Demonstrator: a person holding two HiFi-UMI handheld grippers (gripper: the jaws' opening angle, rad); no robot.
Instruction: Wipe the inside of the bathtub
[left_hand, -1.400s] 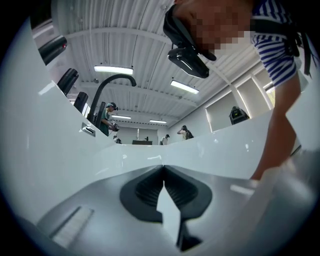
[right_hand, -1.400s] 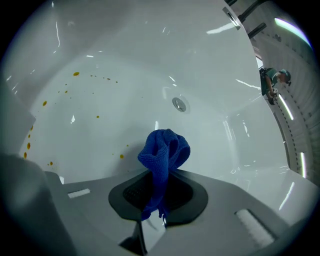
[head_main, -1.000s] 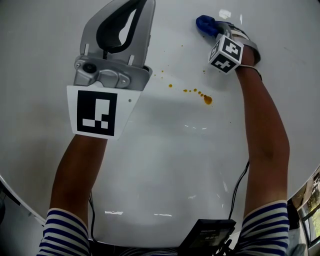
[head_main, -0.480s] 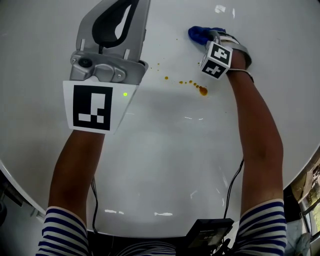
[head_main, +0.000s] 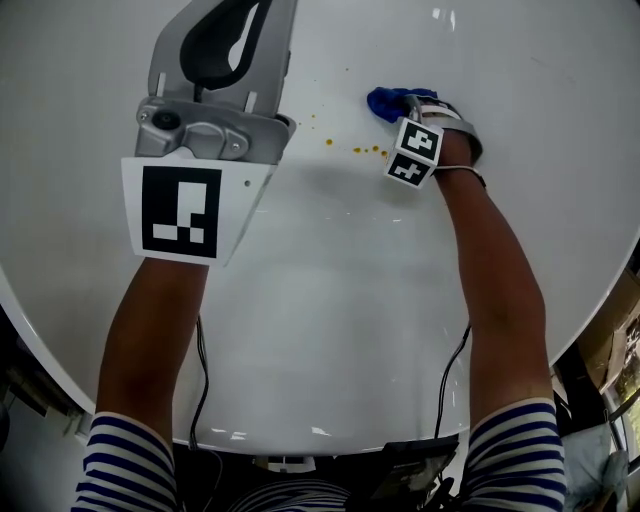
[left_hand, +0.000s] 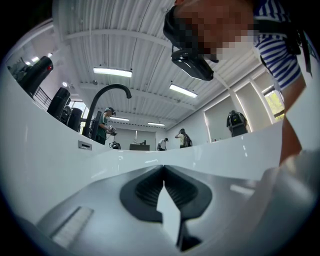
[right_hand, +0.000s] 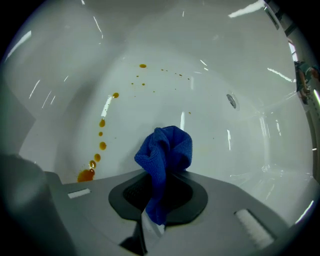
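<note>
I look down into a white bathtub (head_main: 330, 300). A trail of orange-brown drops (head_main: 365, 150) (right_hand: 100, 145) runs across its inside, ending in a larger blot (right_hand: 86, 175). My right gripper (head_main: 405, 105) (right_hand: 162, 165) is shut on a bunched blue cloth (head_main: 388, 100) (right_hand: 165, 155), which sits just right of the drops. My left gripper (head_main: 240, 30) (left_hand: 163, 172) is held higher at the upper left, shut with nothing between its jaws, pointing up and out of the tub.
The tub's drain fitting (right_hand: 231, 100) shows on the far wall in the right gripper view. A black curved faucet (left_hand: 102, 97) stands beyond the rim, with people farther back in the room. Cables (head_main: 200, 400) hang near my arms.
My right gripper has carried the blue cloth leftward and nearer, up to the right end of the orange drops, covering the larger blot in the head view. The left gripper has barely moved.
</note>
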